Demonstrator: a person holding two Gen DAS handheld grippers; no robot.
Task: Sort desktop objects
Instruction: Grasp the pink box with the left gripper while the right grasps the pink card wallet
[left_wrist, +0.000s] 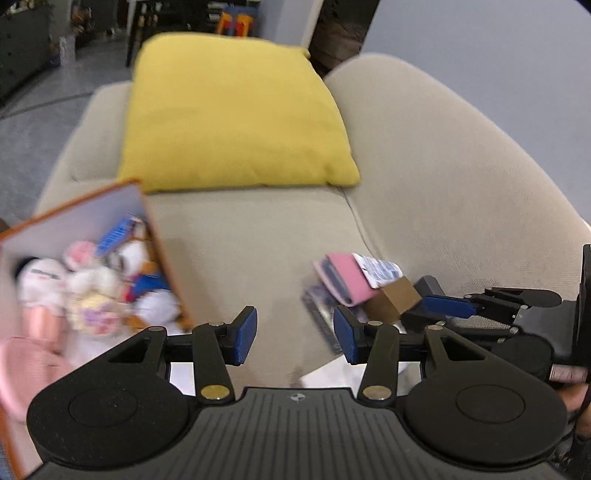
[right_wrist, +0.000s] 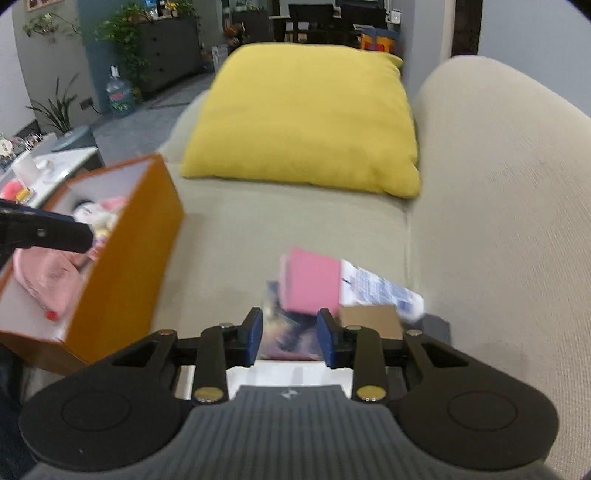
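L gripper (left_wrist: 294, 334) nearest the cam in left wrist view: blue pads well apart, nothing btwn them, only beige sofa seat (left_wrist: 240, 251) beneath. R gripper (right_wrist: 290, 339) in its own view: jaws partly apart, holding nothing; the pile shows thru the gap but pads aren't pressing on anything.

Pile sits on the sofa seat near the backrest (right_wrist: 498, 221), right of center: pink item (right_wrist: 308, 284) on top, white pack w/ blue print (right_wrist: 376, 291) touching its right side, brown cardboard box (right_wrist: 371, 321) just below that, a dark glossy packet (right_wrist: 291, 332) under the pink one. All blurred, can't read labels. A white sheet or box edge (right_wrist: 288, 373) lies just behind the R pads.

Orange box (right_wrist: 125, 266) stands on the seat's left side, apart from the pile, white inside. It holds plush toys (left_wrist: 110, 288) and a pink cloth (right_wrist: 48, 277); a blue-and-white pack (left_wrist: 114, 236) lies on top of the toys.

Yellow cushion (left_wrist: 236, 110) lies farther back on the seat, well apart from pile and box.

L gripper's finger tip shows at left edge of right wrist view, over the orange box.
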